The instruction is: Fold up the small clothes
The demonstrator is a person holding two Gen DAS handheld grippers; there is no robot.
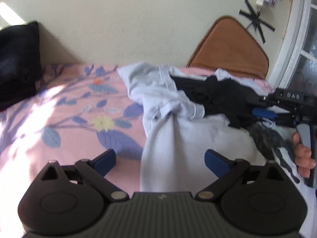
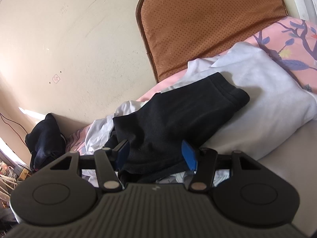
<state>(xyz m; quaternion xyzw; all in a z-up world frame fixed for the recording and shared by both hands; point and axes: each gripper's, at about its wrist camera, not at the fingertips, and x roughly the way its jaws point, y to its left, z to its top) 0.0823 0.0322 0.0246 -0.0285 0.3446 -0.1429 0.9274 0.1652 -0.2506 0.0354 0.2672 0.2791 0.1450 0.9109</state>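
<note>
A crumpled pale lilac garment (image 1: 174, 123) lies on the pink floral bedsheet (image 1: 69, 107). A small black garment (image 1: 216, 97) lies on top of it at the right. My left gripper (image 1: 160, 160) is open and hovers over the lilac garment's near edge. My right gripper (image 2: 155, 154) is open, its blue pads either side of the black garment (image 2: 168, 119), which lies over the lilac garment (image 2: 257, 91). The right gripper also shows in the left wrist view (image 1: 263, 109), held by a hand.
A brown padded mat (image 1: 229, 45) leans on the cream wall behind the bed. A dark folded pile (image 1: 17, 63) sits at the far left of the bed. A door frame (image 1: 293, 39) stands at the right. A patterned cloth (image 1: 273, 138) lies under the right gripper.
</note>
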